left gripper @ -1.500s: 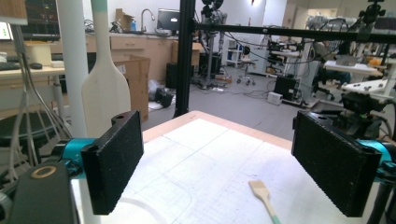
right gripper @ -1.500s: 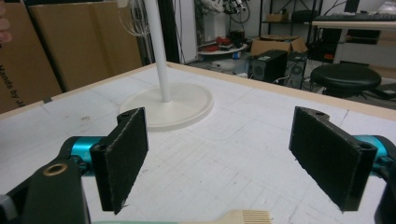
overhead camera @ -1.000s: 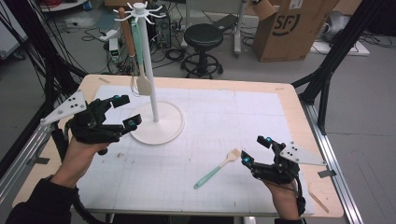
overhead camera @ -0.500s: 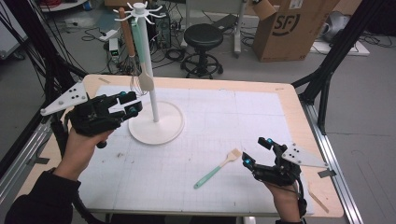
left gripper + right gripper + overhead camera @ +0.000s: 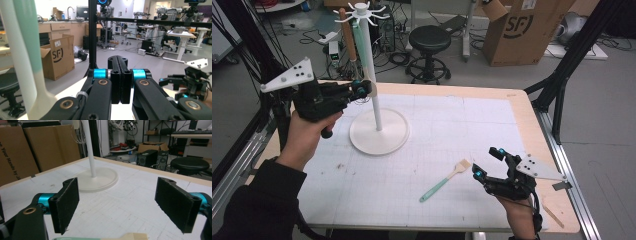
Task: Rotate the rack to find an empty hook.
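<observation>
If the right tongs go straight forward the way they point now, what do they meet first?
Probably the green-handled brush, lying just in front of the open right tongs on the table mat. Passing above it, the line leads on toward the white stand base, though depth is hard to judge.

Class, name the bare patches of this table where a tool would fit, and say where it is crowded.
Free: the mat between the white stand and the table's right edge; the near-left corner. Crowded: around the silicone brush by the right gripper, and beside the stand by the left gripper.
</observation>
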A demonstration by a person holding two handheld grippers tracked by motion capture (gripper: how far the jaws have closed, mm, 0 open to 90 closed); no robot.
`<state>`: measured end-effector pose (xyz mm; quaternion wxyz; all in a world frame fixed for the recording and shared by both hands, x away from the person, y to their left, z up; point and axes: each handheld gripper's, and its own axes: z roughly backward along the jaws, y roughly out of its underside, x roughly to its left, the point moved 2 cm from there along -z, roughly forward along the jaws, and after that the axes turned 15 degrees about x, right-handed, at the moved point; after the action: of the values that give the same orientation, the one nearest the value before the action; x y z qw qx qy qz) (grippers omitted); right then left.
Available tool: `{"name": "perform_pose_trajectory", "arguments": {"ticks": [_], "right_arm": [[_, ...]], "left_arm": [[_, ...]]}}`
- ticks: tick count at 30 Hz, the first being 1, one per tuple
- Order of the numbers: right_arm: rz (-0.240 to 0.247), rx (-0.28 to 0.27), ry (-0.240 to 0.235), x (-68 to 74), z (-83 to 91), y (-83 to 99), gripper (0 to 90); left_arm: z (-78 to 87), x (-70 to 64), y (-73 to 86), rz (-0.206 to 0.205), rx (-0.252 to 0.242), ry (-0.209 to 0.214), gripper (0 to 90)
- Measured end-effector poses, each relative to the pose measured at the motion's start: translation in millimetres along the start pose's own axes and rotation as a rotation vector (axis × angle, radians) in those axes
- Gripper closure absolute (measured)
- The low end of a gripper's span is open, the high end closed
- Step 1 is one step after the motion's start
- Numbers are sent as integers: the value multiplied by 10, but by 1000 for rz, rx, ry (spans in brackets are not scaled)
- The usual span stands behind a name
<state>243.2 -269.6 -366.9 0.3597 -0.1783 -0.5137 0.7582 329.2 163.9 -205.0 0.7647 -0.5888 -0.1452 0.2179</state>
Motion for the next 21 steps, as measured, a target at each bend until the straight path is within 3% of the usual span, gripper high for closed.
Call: {"name": "perform_pose_trajectory", "arguments": {"ticks": [4,11,21], "right_arm": [[-1,-2,3,-1,9,-18,185],[2,0,1,9,18,-15,185],[-3,0,3,-7,53,8,185]], "left_arm": [[-37,64,-273,-3,-16,-5,896],[-51,172,-550,-7,-23,-43,896],[-28,409,-675,24,-7,-144,896]]}}
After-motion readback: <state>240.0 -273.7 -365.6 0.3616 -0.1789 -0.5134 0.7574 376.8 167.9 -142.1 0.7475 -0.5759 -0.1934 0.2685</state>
